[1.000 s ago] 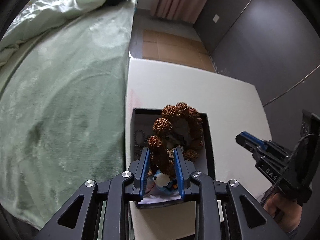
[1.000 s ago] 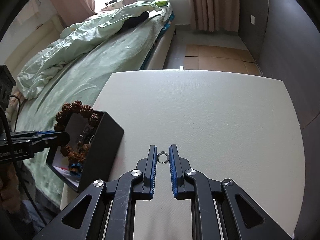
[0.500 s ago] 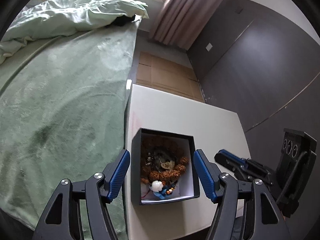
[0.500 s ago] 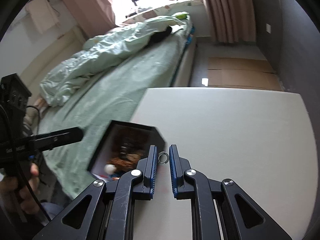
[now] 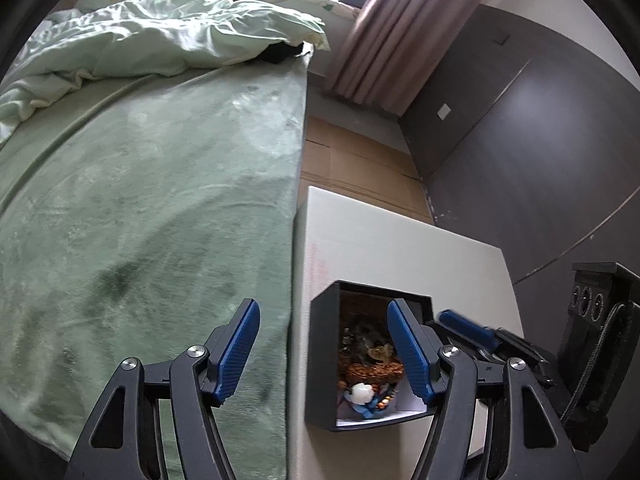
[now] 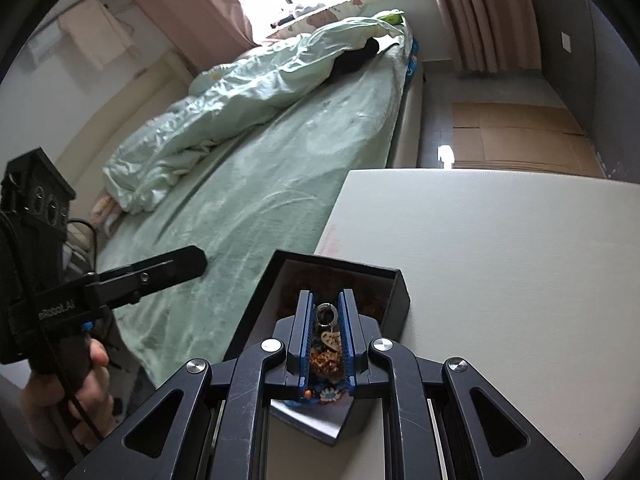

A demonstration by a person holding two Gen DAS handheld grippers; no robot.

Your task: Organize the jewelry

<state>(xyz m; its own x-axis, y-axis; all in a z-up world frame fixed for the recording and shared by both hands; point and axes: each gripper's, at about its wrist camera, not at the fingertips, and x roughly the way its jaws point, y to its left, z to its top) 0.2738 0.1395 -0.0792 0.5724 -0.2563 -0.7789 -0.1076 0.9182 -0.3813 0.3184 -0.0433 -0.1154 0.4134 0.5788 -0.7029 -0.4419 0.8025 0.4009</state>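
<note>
Right hand-held gripper (image 6: 326, 316) around one ring (image 6: 325, 315), above one box (image 6: 394, 294).

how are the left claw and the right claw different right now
The left claw is spread wide and empty; the right claw is shut on a small silver ring. The left hangs beside the black jewelry box, the right above its opening. Both have blue pads.

The box (image 6: 394, 292) sits on the bench (image 6: 500, 248) at the edge next to the bed (image 6: 280, 168). Inside it lies a heap of jewelry (image 5: 370, 364). The right gripper (image 6: 326, 316) hangs over the open box, a ring (image 6: 326, 315) between its jaws. The left gripper (image 5: 324, 350) straddles the box's bed-side wall, one jaw over the bed, the other over the box. A duvet (image 5: 168, 44) is bunched at the bed's far end.
</note>
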